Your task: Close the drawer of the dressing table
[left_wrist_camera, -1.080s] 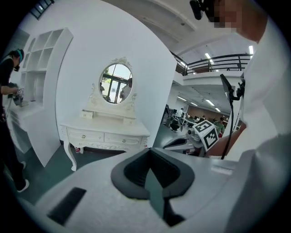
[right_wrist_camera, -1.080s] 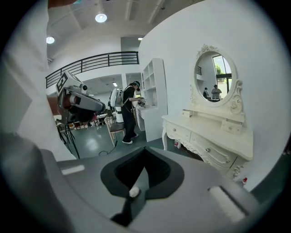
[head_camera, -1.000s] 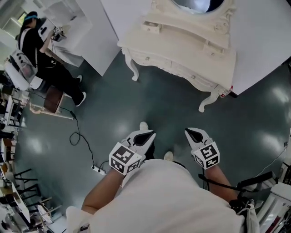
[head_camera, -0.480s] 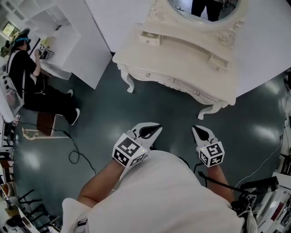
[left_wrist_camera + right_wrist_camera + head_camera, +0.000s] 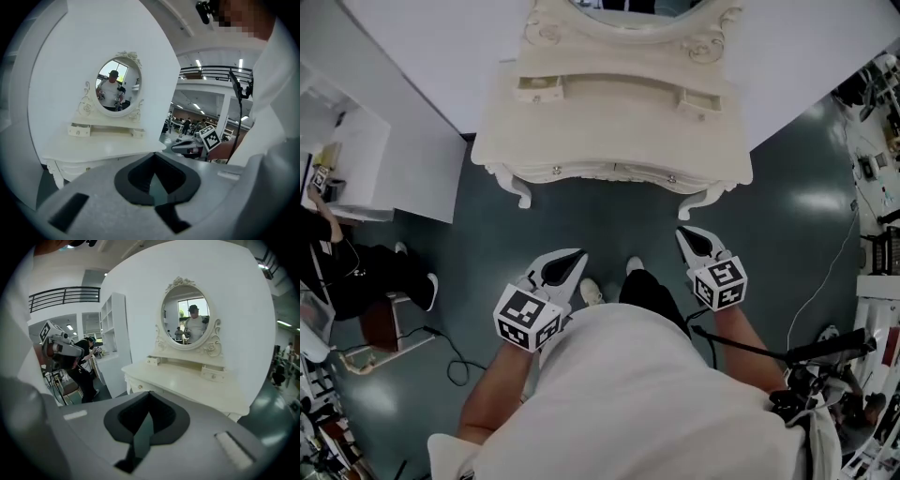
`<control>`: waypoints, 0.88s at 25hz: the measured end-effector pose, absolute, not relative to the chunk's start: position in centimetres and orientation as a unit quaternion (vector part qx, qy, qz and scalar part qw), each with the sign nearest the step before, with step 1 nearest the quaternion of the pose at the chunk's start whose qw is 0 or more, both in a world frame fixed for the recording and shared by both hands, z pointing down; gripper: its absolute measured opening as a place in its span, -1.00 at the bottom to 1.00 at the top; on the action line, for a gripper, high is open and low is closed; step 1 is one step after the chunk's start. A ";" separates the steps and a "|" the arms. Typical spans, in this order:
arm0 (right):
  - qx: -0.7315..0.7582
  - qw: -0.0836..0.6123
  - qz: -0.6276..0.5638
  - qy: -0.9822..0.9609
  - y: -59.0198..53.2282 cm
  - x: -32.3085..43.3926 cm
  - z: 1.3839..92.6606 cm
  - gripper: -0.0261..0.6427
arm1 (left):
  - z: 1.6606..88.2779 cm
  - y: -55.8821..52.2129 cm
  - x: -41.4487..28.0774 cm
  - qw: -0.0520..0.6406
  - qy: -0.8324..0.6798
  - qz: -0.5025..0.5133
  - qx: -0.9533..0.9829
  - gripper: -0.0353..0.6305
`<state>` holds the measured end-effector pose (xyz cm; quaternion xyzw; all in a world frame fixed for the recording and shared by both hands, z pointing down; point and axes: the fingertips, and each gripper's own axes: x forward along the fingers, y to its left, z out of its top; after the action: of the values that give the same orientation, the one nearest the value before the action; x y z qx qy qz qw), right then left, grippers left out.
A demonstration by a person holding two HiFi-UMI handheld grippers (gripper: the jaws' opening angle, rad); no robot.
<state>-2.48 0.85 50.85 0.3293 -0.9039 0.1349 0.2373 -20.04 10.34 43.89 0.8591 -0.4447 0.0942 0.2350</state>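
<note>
Layout: dressing table [image 5: 609, 131] straight ahead of both grippers, well apart, long side running crosswise | drawers: two small top drawers [image 5: 539, 87] [image 5: 698, 100] jut forward, unclear which is open | left gripper [image 5: 577, 254]: jaws together, empty | right gripper [image 5: 682, 232]: jaws together, empty, seemingly nearer the table

The dark teal floor [image 5: 487, 225] carried the cream dressing table [image 5: 609, 141] at twelve o'clock, a wooden chair [image 5: 380, 323] at eight, and a thin black cable [image 5: 450, 349] beside it. The table's top lay bare below its mirror tier with two small drawers [image 5: 537, 87].
</note>
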 end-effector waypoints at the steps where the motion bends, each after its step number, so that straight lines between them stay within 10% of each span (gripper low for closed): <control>1: 0.338 0.236 0.138 -0.900 -0.2 -2.2 51.0 -0.92 | 44.1 9.6 -20.3 0.239 -0.444 0.093 0.859 -0.89; 22: 0.444 0.239 0.149 -0.851 -29.0 3.1 59.2 -0.79 | 42.6 -10.6 -22.7 0.238 -0.491 0.100 0.832 -0.89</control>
<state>3.14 -29.05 59.16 0.4444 -0.8505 0.1488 0.2387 -22.67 -10.56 42.63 0.8320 -0.4910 0.0999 0.2382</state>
